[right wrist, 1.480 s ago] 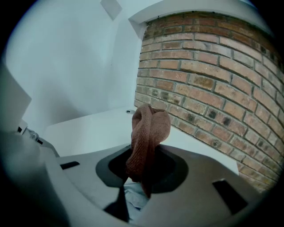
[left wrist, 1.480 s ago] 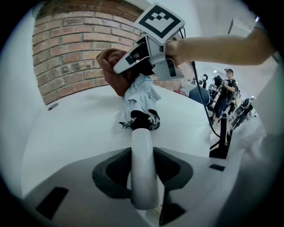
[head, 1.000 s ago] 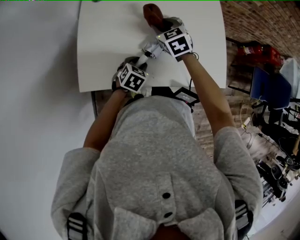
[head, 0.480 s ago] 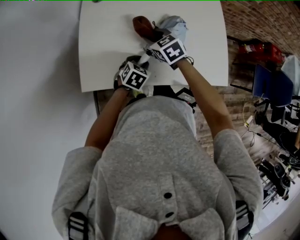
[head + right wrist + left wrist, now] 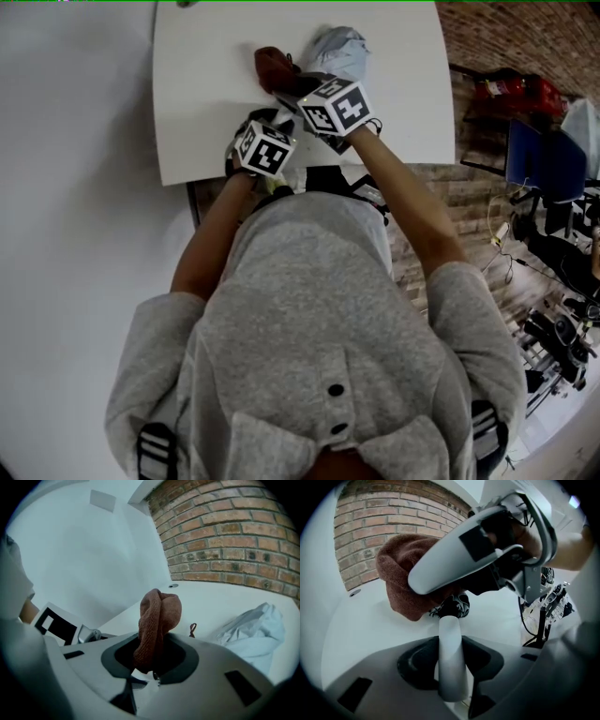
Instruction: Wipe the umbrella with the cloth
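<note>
Brick wall (image 5: 225, 536) behind a white table (image 5: 206, 94). Head view looks steeply down over a person in a grey hooded top (image 5: 319, 328); the top fills the lower half of the frame and cuts off the table's near edge. Clutter at that view's right edge is too small to name.

Left tongs (image 5: 449, 665): clenched on the umbrella (image 5: 450, 637), gripping its white cylindrical handle at bottom centre of the left gripper view. Black-and-white patterned fabric shows just past the handle's far end. The rest of the umbrella is hidden behind the right tongs' body and the cloth. In the head view both tongs sit over the umbrella at upper centre, and it cannot be made out there.

Right tongs (image 5: 150, 656): clamped on the brown cloth (image 5: 157, 616), which stands up bunched from between the jaws at centre of the right gripper view. The left gripper view shows the same cloth as a rounded wad at upper left, just beside the umbrella's patterned end. Whether they touch cannot be told.

Pale bluish crumpled heap (image 5: 255, 625) lies on the table, at right in the right gripper view and top centre in the head view. The left gripper view does not show it, and what it is stays unclear. Small dark loop (image 5: 192, 629) lies near it, seen only in the right gripper view.
</note>
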### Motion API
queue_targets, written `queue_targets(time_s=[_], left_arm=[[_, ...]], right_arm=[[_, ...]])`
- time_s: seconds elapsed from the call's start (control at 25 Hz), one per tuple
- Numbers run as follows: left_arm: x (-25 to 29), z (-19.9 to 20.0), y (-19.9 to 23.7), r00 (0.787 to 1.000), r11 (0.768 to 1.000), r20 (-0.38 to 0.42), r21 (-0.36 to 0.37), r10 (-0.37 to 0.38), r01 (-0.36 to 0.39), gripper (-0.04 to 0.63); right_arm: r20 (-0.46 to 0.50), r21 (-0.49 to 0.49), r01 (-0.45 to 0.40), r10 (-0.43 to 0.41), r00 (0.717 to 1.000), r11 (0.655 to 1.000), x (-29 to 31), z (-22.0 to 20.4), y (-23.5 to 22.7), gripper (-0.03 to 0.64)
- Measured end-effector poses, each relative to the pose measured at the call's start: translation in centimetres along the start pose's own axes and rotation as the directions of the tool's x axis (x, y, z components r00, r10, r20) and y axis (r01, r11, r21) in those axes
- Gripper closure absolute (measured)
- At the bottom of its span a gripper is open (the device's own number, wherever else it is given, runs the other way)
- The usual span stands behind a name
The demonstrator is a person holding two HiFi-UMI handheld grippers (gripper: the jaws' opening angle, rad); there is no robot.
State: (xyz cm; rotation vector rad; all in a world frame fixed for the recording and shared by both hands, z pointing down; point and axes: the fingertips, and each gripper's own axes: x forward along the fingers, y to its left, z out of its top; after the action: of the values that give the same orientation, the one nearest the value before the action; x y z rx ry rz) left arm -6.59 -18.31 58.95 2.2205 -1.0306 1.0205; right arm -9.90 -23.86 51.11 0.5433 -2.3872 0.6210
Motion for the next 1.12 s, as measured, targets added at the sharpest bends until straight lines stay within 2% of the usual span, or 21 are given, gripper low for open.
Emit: queue_targets(time_s=[0.16, 0.28, 0.56, 0.72, 0.8, 0.92, 1.04, 1.12], left_arm=[[0.1, 0.2, 0.0, 1.000, 1.000, 0.010, -0.001, -0.004, 0.004, 0.440], [0.6, 0.0, 0.2, 1.000, 1.000, 0.010, -0.004, -0.005, 0.005, 0.440], [1.2, -0.6, 0.3, 1.000, 1.000, -0.001, -0.008, 0.006, -0.006, 0.440], [0.7, -0.8, -0.2, 1.000, 1.000, -0.013, -0.009, 0.012, -0.012, 0.440], [0.3, -0.5, -0.4, 0.999, 0.999, 0.012, 0.016, 0.048, -0.048, 0.439], [-1.8, 0.6, -0.9, 0.987, 0.992, 0.109, 0.041, 0.118, -0.123, 0.439], [-5.6, 1.5, -0.9, 0.953, 0.977, 0.212, -0.036, 0.215, -0.212, 0.439], [-8.9, 2.1, -0.9, 0.919, 0.958, 0.274, -0.106, 0.285, -0.265, 0.440]], right_arm=[[0.038, 0.102, -0.096, 0.092, 0.995, 0.990, -1.5, -0.6, 1.4, 0.517], [0.072, 0.151, -0.125, 0.115, 0.991, 0.981, -3.2, -1.4, 1.7, 0.517], [0.148, 0.169, -0.115, 0.090, 0.985, 0.979, -9.1, -3.5, 1.8, 0.517], [0.270, 0.149, -0.094, 0.051, 0.961, 0.984, -14.9, -3.5, 2.1, 0.517], [0.335, 0.136, -0.036, -0.012, 0.942, 0.990, -18.1, -3.5, 1.6, 0.515], [0.416, 0.120, 0.104, -0.146, 0.898, 0.987, -23.8, -4.1, 0.7, 0.517], [0.471, 0.091, 0.253, -0.265, 0.841, 0.963, -30.2, -5.4, 0.8, 0.517], [0.488, 0.037, 0.377, -0.346, 0.802, 0.926, -34.4, -6.4, 1.3, 0.517]])
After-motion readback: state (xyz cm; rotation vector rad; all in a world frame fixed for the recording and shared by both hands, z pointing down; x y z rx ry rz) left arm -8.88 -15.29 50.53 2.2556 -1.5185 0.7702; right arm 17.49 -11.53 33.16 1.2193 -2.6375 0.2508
